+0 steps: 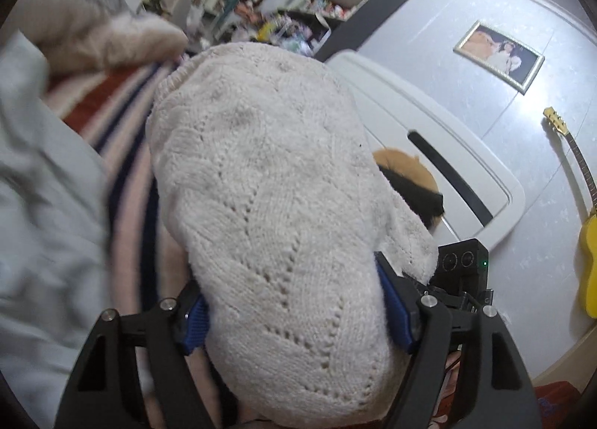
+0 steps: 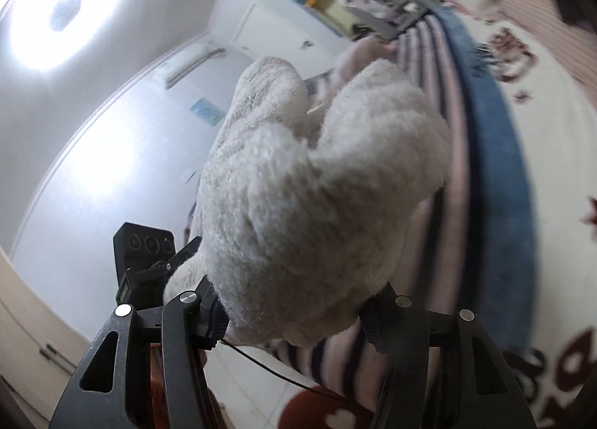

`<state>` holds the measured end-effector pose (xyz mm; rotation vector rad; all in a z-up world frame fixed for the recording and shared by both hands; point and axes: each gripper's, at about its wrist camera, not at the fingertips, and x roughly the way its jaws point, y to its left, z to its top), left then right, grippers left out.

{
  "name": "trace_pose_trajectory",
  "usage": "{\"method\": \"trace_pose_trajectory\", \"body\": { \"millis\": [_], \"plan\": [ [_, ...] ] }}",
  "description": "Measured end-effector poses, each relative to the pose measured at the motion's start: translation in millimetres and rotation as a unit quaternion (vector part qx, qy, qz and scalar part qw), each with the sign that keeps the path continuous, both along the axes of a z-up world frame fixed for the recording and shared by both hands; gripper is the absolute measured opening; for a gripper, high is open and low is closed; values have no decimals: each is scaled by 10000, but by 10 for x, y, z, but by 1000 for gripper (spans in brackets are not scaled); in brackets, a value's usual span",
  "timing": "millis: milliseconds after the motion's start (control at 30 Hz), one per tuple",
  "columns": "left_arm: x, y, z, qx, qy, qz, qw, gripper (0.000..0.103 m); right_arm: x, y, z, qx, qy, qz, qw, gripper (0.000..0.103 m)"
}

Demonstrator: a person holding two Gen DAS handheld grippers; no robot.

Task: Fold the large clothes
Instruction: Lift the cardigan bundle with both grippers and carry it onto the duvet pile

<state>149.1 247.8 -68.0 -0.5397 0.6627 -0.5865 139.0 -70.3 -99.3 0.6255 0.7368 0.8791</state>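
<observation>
**Cream knit sweater held up by both grippers**

Nearest the left wrist camera, the left gripper (image 1: pixel 294 311) is clamped on the cream knit sweater (image 1: pixel 261 182) — its blue pads (image 1: pixel 196 324) press into either side of a thick bunch of the fabric. From that grip the sweater's long axis runs straight away from the camera, ending in a ribbed edge at the far end. The knit shows an openwork pattern of eyelet lines forming diamonds, with a slightly fuzzy surface.

In the right wrist view, the right gripper (image 2: pixel 294 311) is likewise closed on the sweater (image 2: pixel 309 182), which bulges between the fingers in a soft, rounded mass and extends forward and up in two folded lobes.

Beneath the garment lies a striped blanket (image 2: pixel 444 119) in pink, white and navy — part of the bed covering. Farther off in the left view stand a white headboard (image 1: pixel 447 152), a framed picture (image 1: pixel 498 55) and a yellow guitar (image 1: pixel 589 242).
</observation>
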Motion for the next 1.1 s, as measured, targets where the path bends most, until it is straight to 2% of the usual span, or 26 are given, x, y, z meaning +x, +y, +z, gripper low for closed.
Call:
{"method": "trace_pose_trajectory", "body": {
  "millis": [167, 367, 467, 567, 700, 767, 867, 967, 1100],
  "plan": [
    [-159, 781, 308, 310, -230, 531, 9978, 74, 130, 872, 195, 10, -176, 489, 9986, 52],
    [-304, 1588, 453, 623, -352, 1012, 9923, 74, 178, 1859, 254, -38, -338, 834, 9959, 51],
    [-251, 1967, 347, 708, -188, 1160, 9905, 74, 277, 2263, 156, -109, -219, 998, 9947, 51],
    [-94, 2267, 45, 741, 314, 1315, 9880, 75, 433, 2565, -27, -342, 17, 1115, 9932, 51],
    [123, 2539, -465, 928, 1050, 1473, 9791, 80, 586, 2943, -380, -913, 353, 1241, 9874, 52],
    [143, 2659, -615, 839, 1177, 1527, 9776, 91, 609, 3045, -483, -1087, 277, 1310, 9850, 53],
    [166, 2674, -683, 835, 1224, 1507, 9774, 91, 661, 3159, -544, -1127, 218, 1429, 9831, 57],
    [101, 2640, -674, 1019, 1238, 1508, 9755, 93, 845, 3176, -572, -1175, 209, 1515, 9812, 61],
    [55, 2521, -566, 1199, 1151, 1593, 9731, 95, 1027, 3081, -628, -1176, 444, 1715, 9771, 69]
  ]
}}
